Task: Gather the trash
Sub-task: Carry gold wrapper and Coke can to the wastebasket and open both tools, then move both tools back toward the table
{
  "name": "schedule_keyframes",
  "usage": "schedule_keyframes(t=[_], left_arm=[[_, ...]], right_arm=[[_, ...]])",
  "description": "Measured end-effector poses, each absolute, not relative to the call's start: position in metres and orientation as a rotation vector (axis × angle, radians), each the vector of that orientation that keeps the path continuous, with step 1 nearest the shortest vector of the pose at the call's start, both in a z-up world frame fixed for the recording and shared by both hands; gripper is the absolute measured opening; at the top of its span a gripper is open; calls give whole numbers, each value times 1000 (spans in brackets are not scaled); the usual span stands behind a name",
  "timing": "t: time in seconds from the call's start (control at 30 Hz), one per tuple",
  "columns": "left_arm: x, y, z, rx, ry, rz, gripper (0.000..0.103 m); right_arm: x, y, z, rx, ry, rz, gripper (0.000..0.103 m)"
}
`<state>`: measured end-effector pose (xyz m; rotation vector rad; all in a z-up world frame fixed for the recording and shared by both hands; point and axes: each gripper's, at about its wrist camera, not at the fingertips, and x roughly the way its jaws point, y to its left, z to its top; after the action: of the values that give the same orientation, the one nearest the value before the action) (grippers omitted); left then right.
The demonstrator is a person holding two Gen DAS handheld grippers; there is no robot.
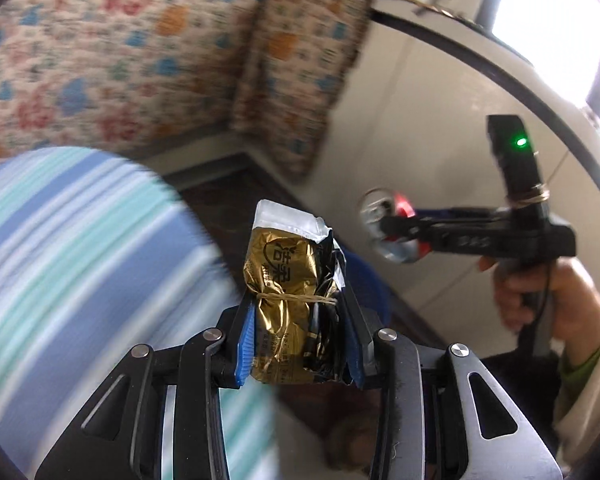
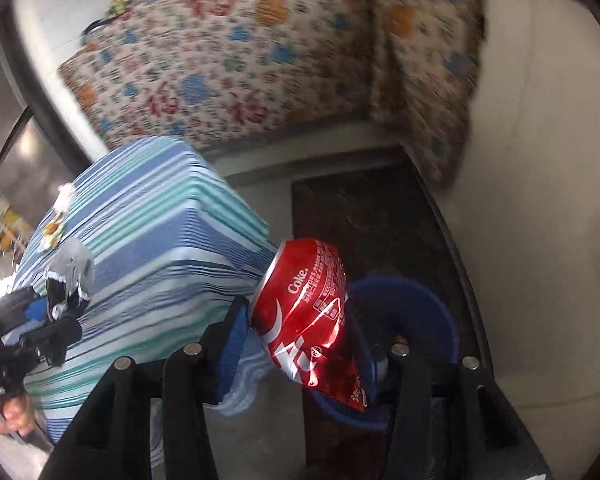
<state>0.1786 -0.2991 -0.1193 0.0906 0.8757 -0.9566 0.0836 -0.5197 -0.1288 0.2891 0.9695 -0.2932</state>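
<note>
In the left wrist view my left gripper (image 1: 297, 320) is shut on a crumpled gold and black snack packet (image 1: 284, 264) bound with a rubber band. To its right, a hand holds my right gripper (image 1: 396, 228), shut on a crushed red cola can (image 1: 405, 211). The right wrist view shows that gripper (image 2: 300, 322) clamping the dented can (image 2: 304, 284) over a blue bin (image 2: 432, 304) on the floor. The bin's rim (image 1: 374, 280) peeks out behind the packet. At the far left is my left gripper (image 2: 60, 304) with the packet (image 2: 74, 268).
A table under a blue and teal striped cloth (image 2: 160, 240) stands left of the bin, with small scraps (image 2: 56, 228) on top. A floral quilted cover (image 1: 120, 60) drapes furniture behind. A dark mat (image 2: 372, 208) lies under the bin, beside a white wall (image 2: 540, 200).
</note>
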Motion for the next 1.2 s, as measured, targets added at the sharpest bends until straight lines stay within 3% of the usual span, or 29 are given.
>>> schedule_keyframes(t=[0.4,0.43,0.47,0.5,0.53,0.57,0.7,0.9,1.03,1.2], left_arm=[[181,-444,-201,151,967,-1036,41],[182,-452,-209,167,963,-1034,45],[181,-458,-214,174,961,-1038,58],[182,-464,-221,184,963,-1041,70],[183,-470,-228,195,966,-1029,91],[184,-472,-233,196,964,-1017,99],[192,-464,-233,173,996,-974,99],[192,-389,-157,58,878,-932,99],[187,-312,-122,82,822,-859,99],[189,-198,-124,139,828,-665,99]], right_arm=[[49,-629,-183,608,966,-356,51],[49,-636,-186,624,963,-363,51],[49,-642,-192,646,958,-368,54],[50,-646,-196,660,958,-369,63],[51,-649,-200,674,956,-377,67],[51,-651,-202,682,958,-377,69],[51,-653,-198,669,942,-392,69],[51,-625,-162,486,830,-427,69],[64,-579,-130,301,749,-427,69],[87,-505,-102,162,643,-375,70]])
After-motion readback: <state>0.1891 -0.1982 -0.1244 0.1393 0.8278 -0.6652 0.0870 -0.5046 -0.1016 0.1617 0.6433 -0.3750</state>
